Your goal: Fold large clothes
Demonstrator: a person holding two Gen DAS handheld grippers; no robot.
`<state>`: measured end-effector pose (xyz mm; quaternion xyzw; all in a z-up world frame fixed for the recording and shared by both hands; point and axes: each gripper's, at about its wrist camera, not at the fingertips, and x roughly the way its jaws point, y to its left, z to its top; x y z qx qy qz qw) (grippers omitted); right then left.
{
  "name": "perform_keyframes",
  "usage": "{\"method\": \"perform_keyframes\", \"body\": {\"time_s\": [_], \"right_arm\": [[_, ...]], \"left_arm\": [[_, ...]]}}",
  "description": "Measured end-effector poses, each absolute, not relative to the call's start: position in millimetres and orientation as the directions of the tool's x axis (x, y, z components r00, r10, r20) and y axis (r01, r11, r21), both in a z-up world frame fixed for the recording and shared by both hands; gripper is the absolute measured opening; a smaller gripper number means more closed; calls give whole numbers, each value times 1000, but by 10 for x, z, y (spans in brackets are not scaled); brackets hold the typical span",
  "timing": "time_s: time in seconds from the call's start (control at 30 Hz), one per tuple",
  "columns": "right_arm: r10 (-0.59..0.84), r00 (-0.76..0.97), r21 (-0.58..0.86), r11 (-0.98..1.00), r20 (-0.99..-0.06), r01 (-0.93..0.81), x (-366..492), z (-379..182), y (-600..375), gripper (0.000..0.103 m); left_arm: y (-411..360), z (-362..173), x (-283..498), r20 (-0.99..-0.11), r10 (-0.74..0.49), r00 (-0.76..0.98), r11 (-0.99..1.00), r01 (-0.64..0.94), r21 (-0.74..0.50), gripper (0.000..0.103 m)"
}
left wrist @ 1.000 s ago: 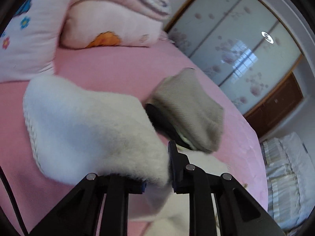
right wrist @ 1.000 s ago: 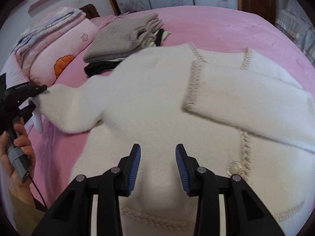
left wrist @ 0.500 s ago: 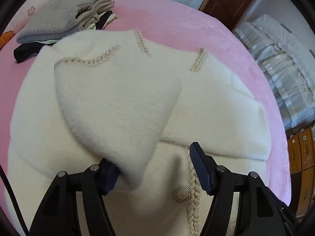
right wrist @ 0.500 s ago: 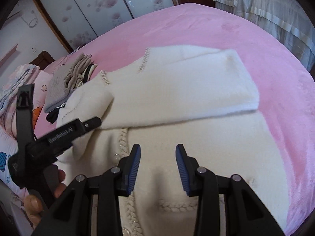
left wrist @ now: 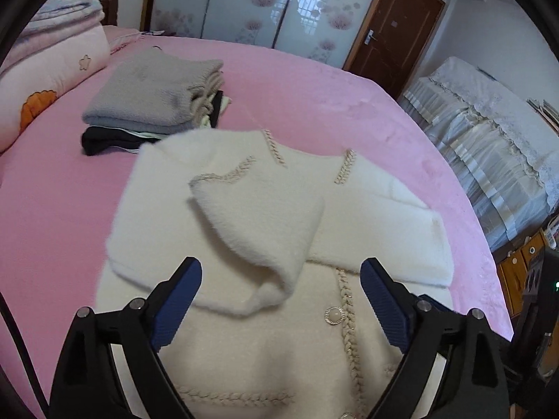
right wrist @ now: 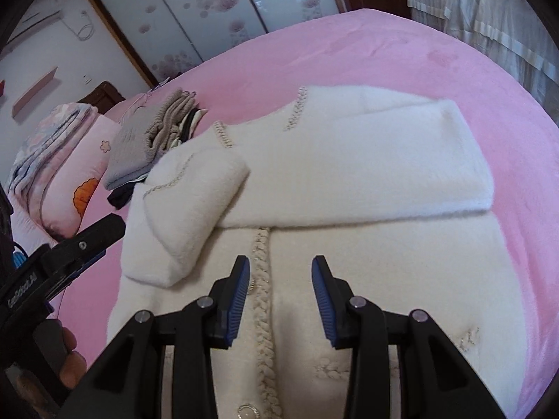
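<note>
Sleeve (left wrist: 258, 230) dropped onto cardigan (left wrist: 279, 349); left gripper (left wrist: 281, 300) opening, right gripper (right wrist: 281, 300) seemingly empty, pink bed (left wrist: 314, 90).

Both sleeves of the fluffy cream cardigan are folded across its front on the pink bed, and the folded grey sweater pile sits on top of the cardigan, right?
Not quite. The folded grey sweater pile sits on the pink bed beyond the fluffy cream cardigan, by its collar, not on top of it. The left wrist view shows this. Both sleeves are indeed folded across its front.
</note>
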<state>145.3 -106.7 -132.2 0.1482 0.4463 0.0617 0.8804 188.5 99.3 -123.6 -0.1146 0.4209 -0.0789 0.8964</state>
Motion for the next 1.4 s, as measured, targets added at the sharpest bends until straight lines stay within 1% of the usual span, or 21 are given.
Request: {"method": "perform_keyframes", "body": {"time_s": [0.1, 0.2, 0.27, 0.33, 0.43, 0.5, 0.57, 0.7, 0.77, 0.8, 0.83, 0.9, 0.97, 1.07, 1.13, 1.17, 1.2, 1.23, 1.27, 1.33, 1.4], "right_arm": [[267, 587, 288, 956, -764, -60, 1622, -1200, -761, 37], [260, 583, 214, 966, -770, -148, 1843, -1096, -357, 37], [246, 572, 146, 965, -782, -216, 1995, -1087, -49, 42], [226, 563, 83, 960, -795, -268, 2138, -1132, 236, 47], [175, 528, -7, 946, -831, -324, 2358, -1294, 639, 48], [165, 481, -18, 935, -861, -353, 2498, -1434, 834, 48], [134, 455, -45, 931, -880, -361, 2607, -1568, 966, 48], [-18, 449, -183, 927, -893, -328, 2789, -1868, 1127, 48], [-23, 443, -189, 924, -896, -332, 2814, -1911, 1108, 47], [-20, 449, -188, 924, -893, -332, 2817, -1878, 1092, 33], [-17, 457, -193, 920, -889, -341, 2824, -1811, 1092, 6], [1, 524, -214, 912, -852, -350, 2812, -1524, 1069, 6], [43, 634, -229, 912, -772, -341, 2752, -1134, 979, 6], [154, 752, -115, 949, -641, -293, 2631, -566, 533, 6], [166, 802, -34, 974, -575, -226, 2571, -378, 102, 6], [151, 816, 2, 984, -558, -180, 2525, -371, -143, 7], [122, 819, 32, 992, -561, -126, 2482, -429, -402, 7], [103, 808, 59, 995, -580, -85, 2451, -528, -615, 9], [91, 779, 95, 995, -621, -40, 2413, -703, -858, 11], [83, 669, 146, 989, -739, 38, 2352, -1134, -1252, 23], [100, 550, 188, 976, -829, 107, 2239, -1536, -1546, 24]], "left_arm": [[1326, -1314, 1780, -759, -131, 638, 971, -71, -227, 91], [1623, -1553, 1757, -805, 25, 592, 974, -197, -115, 91], [1792, -1738, 1755, -837, 70, 543, 964, -252, -83, 91], [1941, -1892, 1743, -856, 59, 514, 952, -288, -107, 91], [2108, -2058, 1716, -874, 28, 485, 935, -321, -148, 91], [2166, -2114, 1690, -878, 20, 479, 933, -324, -156, 91], [2194, -2143, 1672, -881, 9, 474, 935, -317, -161, 91], [2151, -2194, 1660, -883, -13, 469, 936, -306, -176, 91], [2140, -2193, 1643, -883, -10, 469, 936, -305, -173, 91], [2110, -2179, 1632, -883, -5, 470, 937, -305, -168, 91], [2102, -2168, 1623, -882, -3, 471, 938, -305, -166, 91], [2089, -2156, 1621, -881, -1, 473, 936, -308, -167, 91], [2079, -2137, 1608, -877, -8, 481, 933, -311, -179, 91], [2042, -2095, 1584, -868, -34, 495, 931, -300, -207, 91], [1985, -2079, 1604, -863, -39, 503, 935, -285, -209, 91], [1952, -2065, 1600, -862, -40, 506, 939, -277, -206, 91], [1916, -2060, 1597, -861, -41, 507, 942, -268, -202, 91], [1883, -2056, 1593, -860, -42, 508, 945, -260, -200, 91], [1845, -2054, 1593, -860, -46, 507, 947, -251, -198, 91], [1781, -2053, 1606, -863, -49, 504, 954, -233, -190, 91], [1715, -2040, 1601, -863, -51, 503, 961, -211, -180, 91]]}}
